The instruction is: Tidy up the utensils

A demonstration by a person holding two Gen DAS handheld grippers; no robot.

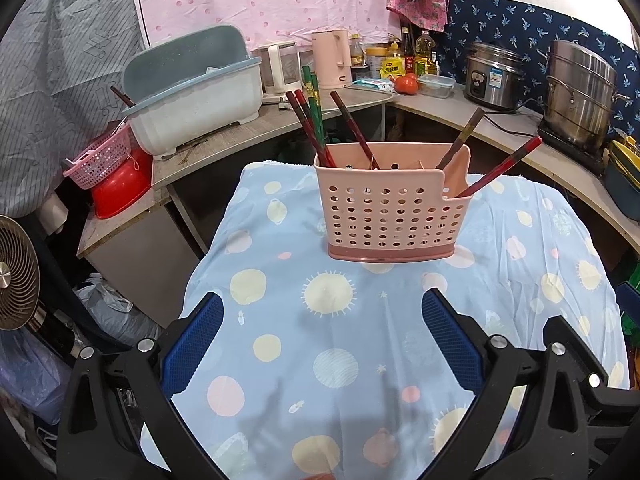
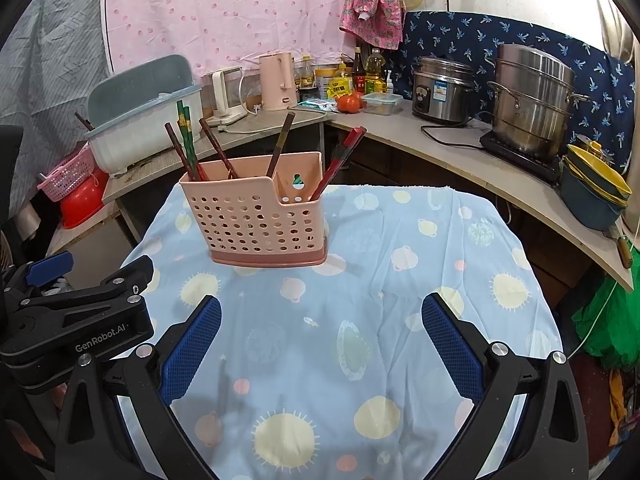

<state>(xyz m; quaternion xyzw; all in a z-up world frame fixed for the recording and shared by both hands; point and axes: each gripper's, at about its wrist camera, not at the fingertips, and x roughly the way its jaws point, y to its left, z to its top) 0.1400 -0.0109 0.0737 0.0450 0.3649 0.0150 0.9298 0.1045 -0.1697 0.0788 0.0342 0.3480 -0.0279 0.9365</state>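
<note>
A pink perforated utensil holder [image 1: 390, 216] stands upright on the table with the blue patterned cloth [image 1: 360, 340]; it also shows in the right wrist view [image 2: 260, 220]. Several chopsticks [image 1: 316, 128] lean out of its large compartment, red, brown and green ones. A red pair [image 1: 504, 168] leans out of the small side compartment, also in the right wrist view [image 2: 340, 160]. My left gripper [image 1: 322, 312] is open and empty, well in front of the holder. My right gripper [image 2: 320, 316] is open and empty, in front and to the right of the holder. The left gripper's body [image 2: 76, 312] shows at the left of the right wrist view.
Behind the table a curved counter [image 2: 460, 148] carries a dish rack [image 1: 192, 92], kettles [image 1: 332, 60], bottles, a rice cooker [image 2: 442, 88], a steel pot [image 2: 532, 96] and stacked bowls [image 2: 596, 192]. A pink basket on a red basin [image 1: 112, 172] and a fan [image 1: 16, 272] stand at the left.
</note>
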